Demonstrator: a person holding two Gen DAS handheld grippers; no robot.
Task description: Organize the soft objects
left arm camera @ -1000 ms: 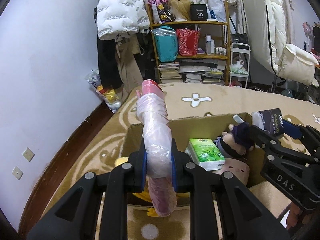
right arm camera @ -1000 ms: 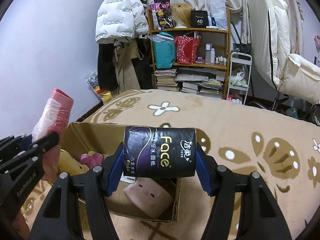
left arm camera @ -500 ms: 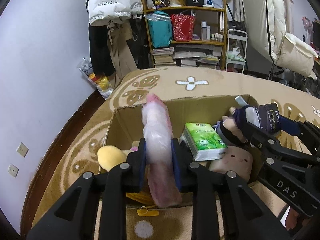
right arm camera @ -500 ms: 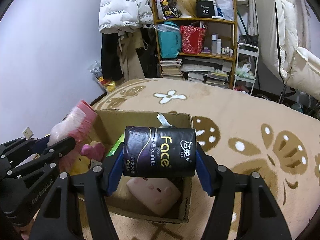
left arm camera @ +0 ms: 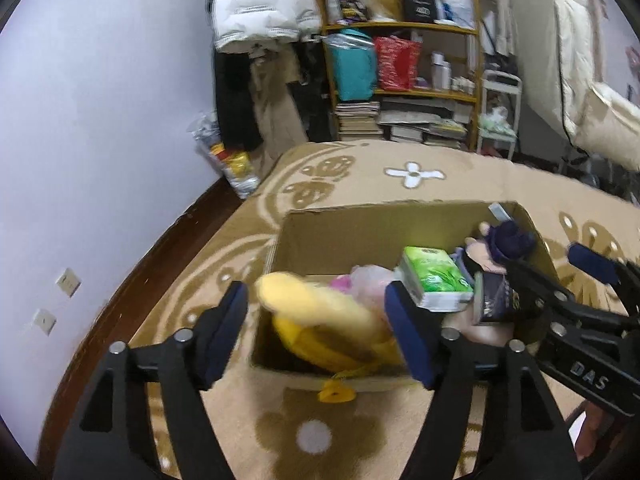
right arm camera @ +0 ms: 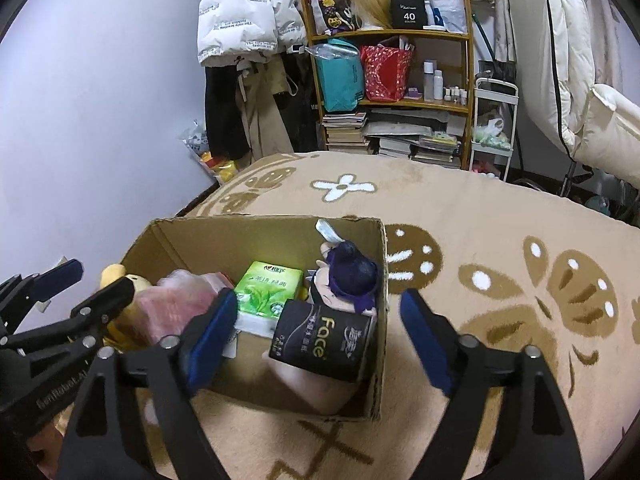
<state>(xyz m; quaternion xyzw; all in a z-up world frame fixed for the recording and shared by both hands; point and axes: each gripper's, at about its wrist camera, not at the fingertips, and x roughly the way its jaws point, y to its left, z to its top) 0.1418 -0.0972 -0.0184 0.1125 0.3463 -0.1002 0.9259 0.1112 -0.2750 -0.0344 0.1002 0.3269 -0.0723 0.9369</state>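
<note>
Claws: my left claw (left arm camera: 316,322) and right claw (right arm camera: 316,334) are opening, empty; tissue pack (right arm camera: 320,344) at the box (right arm camera: 260,226) rim's 5 o'clock might topple out.

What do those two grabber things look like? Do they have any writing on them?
Both are black plastic claws with two long arms, silver bolts and flat blue pads on the fingertips. The left gripper has pale letters on its side starting "Gen". The right gripper has "DAS" written on it.
</note>
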